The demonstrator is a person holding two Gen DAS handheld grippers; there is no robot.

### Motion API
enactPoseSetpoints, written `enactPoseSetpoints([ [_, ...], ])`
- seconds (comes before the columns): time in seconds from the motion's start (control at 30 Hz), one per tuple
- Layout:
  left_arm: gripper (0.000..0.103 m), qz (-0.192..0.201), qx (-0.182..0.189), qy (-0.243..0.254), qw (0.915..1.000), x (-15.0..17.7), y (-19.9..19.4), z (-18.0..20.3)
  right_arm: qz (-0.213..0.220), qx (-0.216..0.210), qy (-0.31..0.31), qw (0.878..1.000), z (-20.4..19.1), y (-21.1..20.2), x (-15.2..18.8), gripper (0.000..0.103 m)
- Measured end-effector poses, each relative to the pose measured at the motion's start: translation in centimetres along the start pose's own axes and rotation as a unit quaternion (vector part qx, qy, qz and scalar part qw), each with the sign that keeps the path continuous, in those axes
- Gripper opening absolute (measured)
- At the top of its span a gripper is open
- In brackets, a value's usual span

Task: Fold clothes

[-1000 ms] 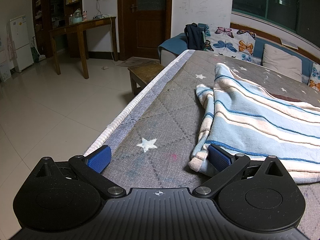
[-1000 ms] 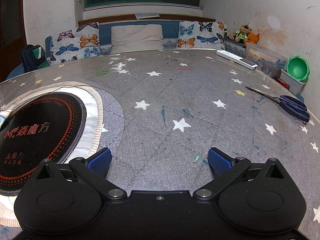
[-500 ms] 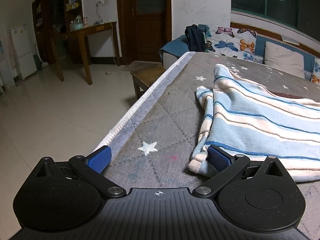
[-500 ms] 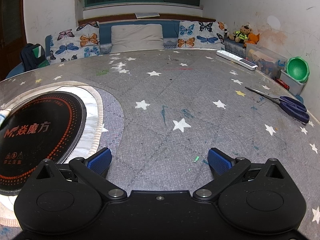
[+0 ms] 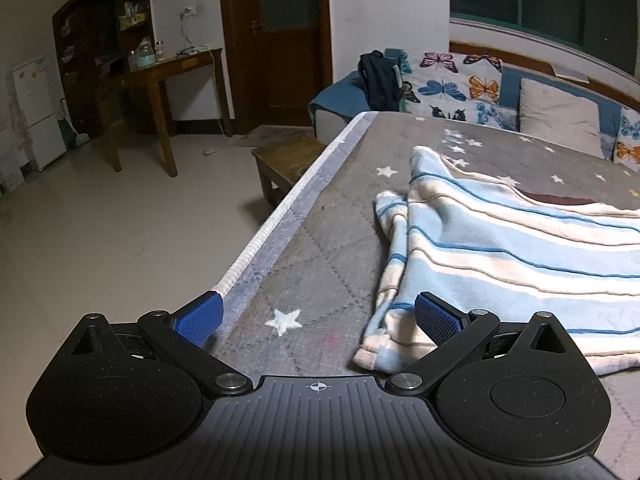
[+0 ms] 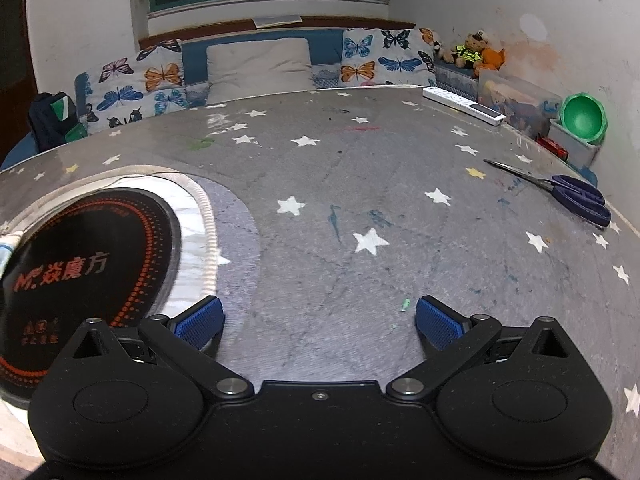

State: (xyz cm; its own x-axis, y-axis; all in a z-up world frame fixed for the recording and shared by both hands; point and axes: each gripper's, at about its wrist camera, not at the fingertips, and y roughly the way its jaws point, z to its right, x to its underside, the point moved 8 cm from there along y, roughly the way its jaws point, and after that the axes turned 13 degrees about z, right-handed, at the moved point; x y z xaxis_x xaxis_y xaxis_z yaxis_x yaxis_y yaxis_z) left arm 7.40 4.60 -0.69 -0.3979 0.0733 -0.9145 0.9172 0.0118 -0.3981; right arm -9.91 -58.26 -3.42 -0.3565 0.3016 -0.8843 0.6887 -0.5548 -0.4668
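Left gripper (image 5: 318,318): jaws wide, nothing held, low over the counter (image 5: 320,248) near its left edge. Right pad (image 5: 436,318) touches or overlaps the near corner of the garment (image 5: 500,248); exact contact cannot be told. Garment: striped blue, white and peach, lying rumpled ahead and to the right of the jaws.

Right gripper (image 6: 318,318): jaws wide, nothing held, over bare counter. Black disc (image 6: 80,272) just left of the jaws. Scissors (image 6: 568,194) far ahead, right. Remote (image 6: 464,105) beyond, at the far edge.
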Motion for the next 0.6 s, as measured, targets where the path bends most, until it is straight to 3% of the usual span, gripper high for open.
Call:
enactPoseSetpoints([
  [0.6,0.103,0.001,0.023,0.009,0.9997,-0.7,-1.1,1.6,0.01,-0.011,0.001,1.0,-2.2,-2.0,1.3,0.103],
])
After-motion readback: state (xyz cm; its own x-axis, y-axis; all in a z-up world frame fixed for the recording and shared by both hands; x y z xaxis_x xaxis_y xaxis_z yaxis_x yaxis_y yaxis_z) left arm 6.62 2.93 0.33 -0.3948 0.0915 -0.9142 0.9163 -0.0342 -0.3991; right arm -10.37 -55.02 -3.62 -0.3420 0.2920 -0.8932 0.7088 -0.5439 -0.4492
